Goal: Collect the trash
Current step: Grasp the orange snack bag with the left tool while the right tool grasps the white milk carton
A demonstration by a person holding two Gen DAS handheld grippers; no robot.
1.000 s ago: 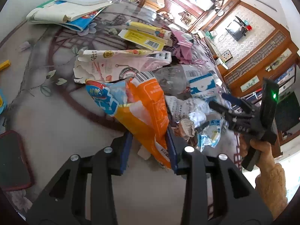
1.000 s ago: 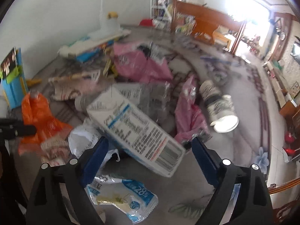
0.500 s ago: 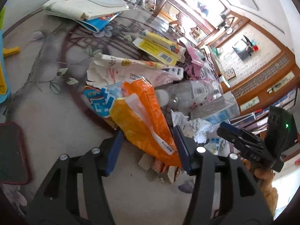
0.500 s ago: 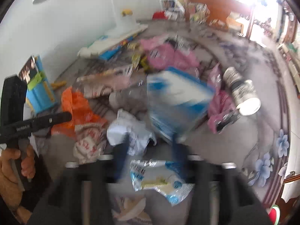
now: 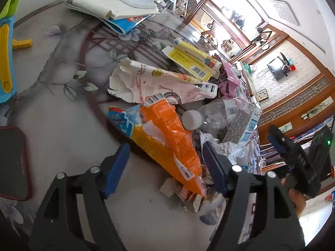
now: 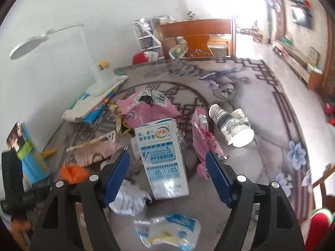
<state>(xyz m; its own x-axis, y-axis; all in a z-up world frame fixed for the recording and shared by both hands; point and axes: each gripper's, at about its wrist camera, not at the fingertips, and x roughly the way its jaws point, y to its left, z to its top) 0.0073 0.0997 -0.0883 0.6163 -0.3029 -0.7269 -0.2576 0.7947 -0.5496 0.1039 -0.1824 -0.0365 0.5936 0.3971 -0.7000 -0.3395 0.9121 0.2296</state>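
My left gripper (image 5: pixel 165 167) is spread wide, its blue pads on either side of the orange snack bag (image 5: pixel 169 144) but not pressing it; the bag lies on the table (image 5: pixel 62 129) with its lower end over a few small crumpled wrappers (image 5: pixel 188 194). My right gripper (image 6: pixel 167 174) is likewise released, its pads standing apart on either side of the white and blue milk carton (image 6: pixel 163 161), which stands upright on the table without touching either pad that I can see. Just in front of that gripper lies a crumpled white paper (image 6: pixel 129 200), and nearer still a blue and white plastic packet (image 6: pixel 169 232). Beside the carton to the right is a pink wrapper (image 6: pixel 204 138), and past it two paper cups (image 6: pixel 232 123) lie on their sides, one nested in the other. Behind the carton sits a larger pink bag (image 6: pixel 148 108). From the left gripper's view, a clear plastic bottle (image 5: pixel 215 115) with a white cap lies just beyond the orange bag, then a torn pale printed bag (image 5: pixel 159 83), then a yellow box (image 5: pixel 192 60). Toward the far left edge of the table a white desk lamp (image 6: pixel 98 77) stands on a stack of books (image 5: pixel 111 8), and near the left edge lies a dark phone in a red case (image 5: pixel 12 163).
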